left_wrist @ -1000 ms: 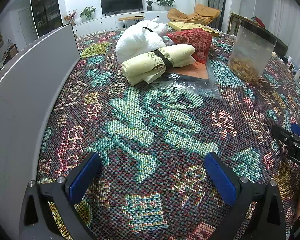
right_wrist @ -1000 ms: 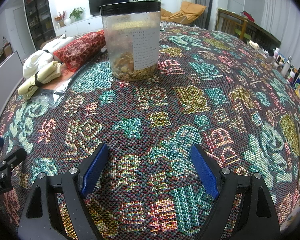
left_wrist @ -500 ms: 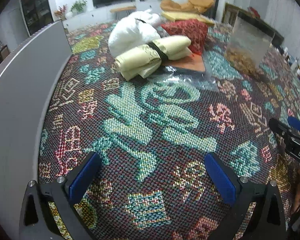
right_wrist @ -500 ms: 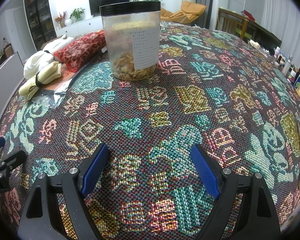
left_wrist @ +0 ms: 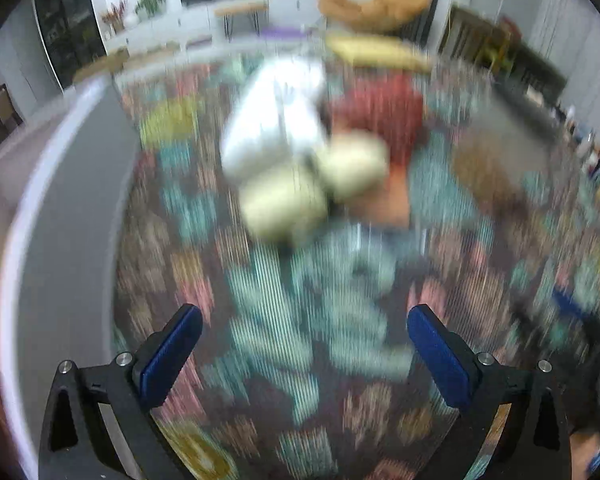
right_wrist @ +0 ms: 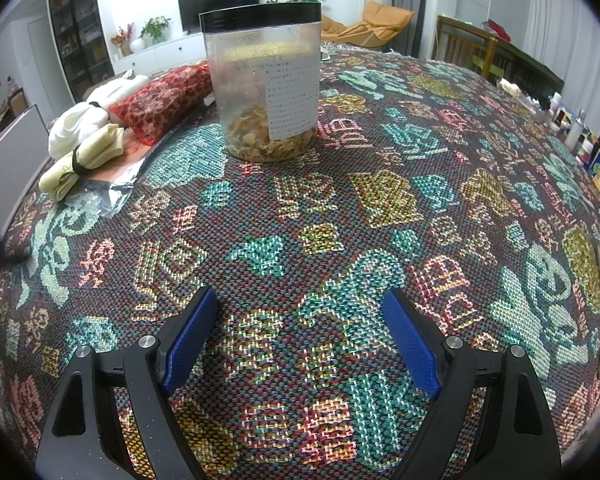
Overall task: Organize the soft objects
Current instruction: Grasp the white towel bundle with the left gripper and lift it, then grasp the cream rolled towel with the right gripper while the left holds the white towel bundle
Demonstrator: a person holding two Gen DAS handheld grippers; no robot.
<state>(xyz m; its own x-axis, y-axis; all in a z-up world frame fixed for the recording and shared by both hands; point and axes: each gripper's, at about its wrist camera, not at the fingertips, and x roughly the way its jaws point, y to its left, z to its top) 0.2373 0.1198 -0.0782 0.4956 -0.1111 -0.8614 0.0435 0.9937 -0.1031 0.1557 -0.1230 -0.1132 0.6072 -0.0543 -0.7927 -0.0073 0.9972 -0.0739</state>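
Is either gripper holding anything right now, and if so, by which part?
Nothing is held. The left gripper and the right gripper both stand open over the bare tablecloth; the yellow roll lies untouched ahead.

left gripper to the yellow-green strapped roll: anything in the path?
Nothing visible. The left gripper is open, with only patterned tablecloth between it and the yellow-green roll. That view is motion-blurred. The white bundle and red cushion lie behind the roll.
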